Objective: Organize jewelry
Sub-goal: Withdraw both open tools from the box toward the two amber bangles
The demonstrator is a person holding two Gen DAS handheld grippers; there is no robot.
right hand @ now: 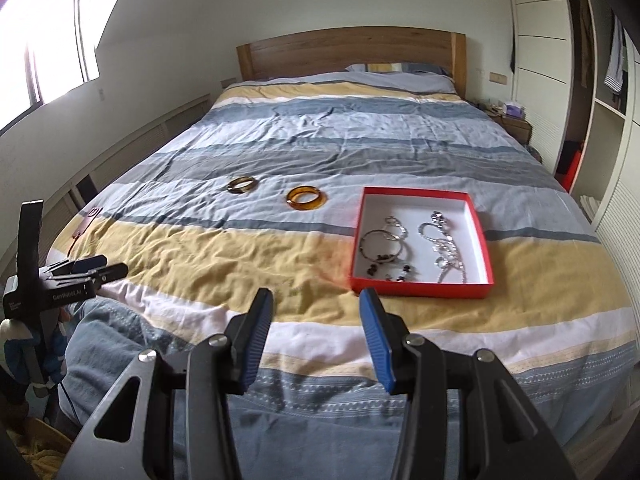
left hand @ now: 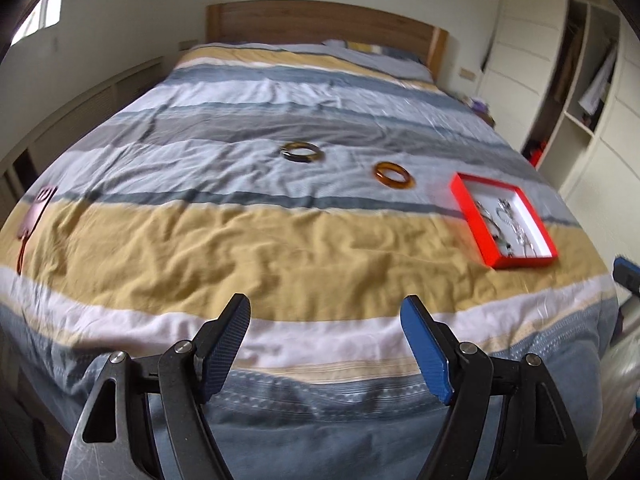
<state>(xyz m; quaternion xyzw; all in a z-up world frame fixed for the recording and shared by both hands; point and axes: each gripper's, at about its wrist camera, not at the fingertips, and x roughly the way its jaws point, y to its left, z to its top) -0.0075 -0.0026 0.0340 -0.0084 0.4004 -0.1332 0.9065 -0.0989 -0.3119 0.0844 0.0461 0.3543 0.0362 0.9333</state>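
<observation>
The left gripper (left hand: 326, 314) hangs over the near end of the bed with its jaws spread wide and nothing between them; the right gripper (right hand: 316, 312) sits beside it, jaws parted more narrowly and likewise empty, neither touching the bedding. In the right wrist view the left gripper also shows at the far left edge, held in a person's hand (right hand: 48, 336) in a blue and white sleeve. Beneath both lies the striped duvet (right hand: 248, 256), its yellow, white, grey and blue bands rumpled. Just beyond the right gripper the red tray (right hand: 486, 252) rests on the yellow band; inside it lie a thin hoop bangle (right hand: 380, 245), a dark beaded strand (right hand: 390, 272) and silver chains (right hand: 444, 246), close together. Left of the tray, apart from it, an amber bangle (right hand: 306, 197) lies flat on the duvet; a darker mottled bangle (right hand: 241, 185) lies further left. A pink object (left hand: 34, 210) lies at the bed's left edge; the wooden headboard (right hand: 352, 50) stands at the far end.
</observation>
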